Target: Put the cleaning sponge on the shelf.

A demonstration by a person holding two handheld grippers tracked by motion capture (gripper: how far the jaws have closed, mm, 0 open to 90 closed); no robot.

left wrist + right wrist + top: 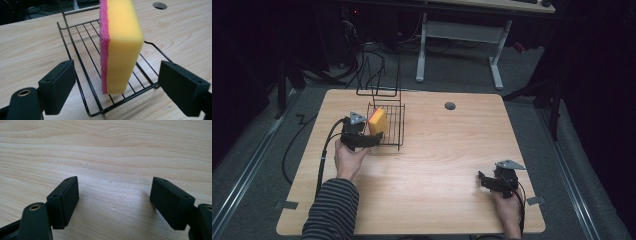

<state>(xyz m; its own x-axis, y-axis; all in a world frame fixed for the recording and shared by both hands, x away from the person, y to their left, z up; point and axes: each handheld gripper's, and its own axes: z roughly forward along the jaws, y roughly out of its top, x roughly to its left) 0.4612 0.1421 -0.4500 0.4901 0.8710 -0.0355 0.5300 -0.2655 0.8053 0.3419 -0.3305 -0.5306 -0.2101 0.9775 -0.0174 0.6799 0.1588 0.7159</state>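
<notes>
Yellow sponge (122, 45) stands upright in wire rack (82, 70), jaws apart.

Legible markings: none; no text, label, brand, number or sign can be read on the sponge (123, 42), the wire rack (82, 65), the tabletop (437, 165) or either hand-held gripper.
</notes>
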